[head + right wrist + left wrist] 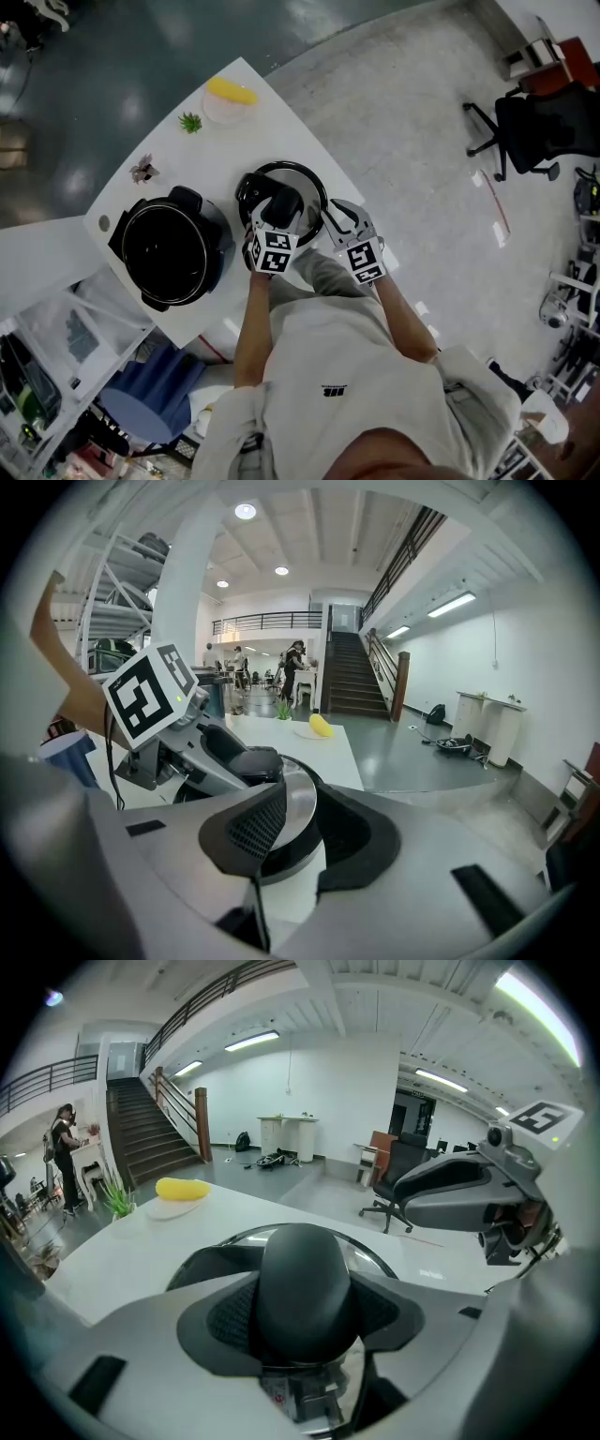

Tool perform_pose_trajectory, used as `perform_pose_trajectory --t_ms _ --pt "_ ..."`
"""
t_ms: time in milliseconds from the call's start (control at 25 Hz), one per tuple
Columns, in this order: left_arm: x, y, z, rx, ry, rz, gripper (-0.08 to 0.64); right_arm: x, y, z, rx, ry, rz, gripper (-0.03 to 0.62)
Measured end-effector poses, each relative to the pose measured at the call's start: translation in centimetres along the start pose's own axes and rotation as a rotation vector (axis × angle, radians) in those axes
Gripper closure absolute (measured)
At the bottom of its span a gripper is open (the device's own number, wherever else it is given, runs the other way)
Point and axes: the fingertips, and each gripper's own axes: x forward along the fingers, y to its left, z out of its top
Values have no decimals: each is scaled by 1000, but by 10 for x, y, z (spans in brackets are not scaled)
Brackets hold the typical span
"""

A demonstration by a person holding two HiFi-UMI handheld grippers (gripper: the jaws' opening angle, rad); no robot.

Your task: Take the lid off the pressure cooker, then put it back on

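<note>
The open black pressure cooker pot stands on the white table. Just to its right is the round lid, steel with a black rim, low over or on the table; I cannot tell which. My left gripper is shut on the lid's black top handle, with a pad pressed on each side of it. My right gripper is at the lid's right edge. Its jaws stand apart, and the lid's rim reaches in between the pads.
A yellow banana on a small plate, a little green plant and another small ornament lie on the table's far part. A black office chair stands on the floor to the right. The table's near edge runs just under my hands.
</note>
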Motion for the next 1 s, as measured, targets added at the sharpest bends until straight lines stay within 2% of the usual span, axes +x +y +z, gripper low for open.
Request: perform_pose_trajectory --t_ms 240,680,1000 --pt "-3 2 3 52 3 37 244 -6 1 2 16 -3 -29 488" --pt "-45 -3 13 34 -37 3 236 -29 10 2 59 -6 -87 488" --pt "-44 -2 11 38 -17 7 233 -33 11 -6 68 2 -84 488"
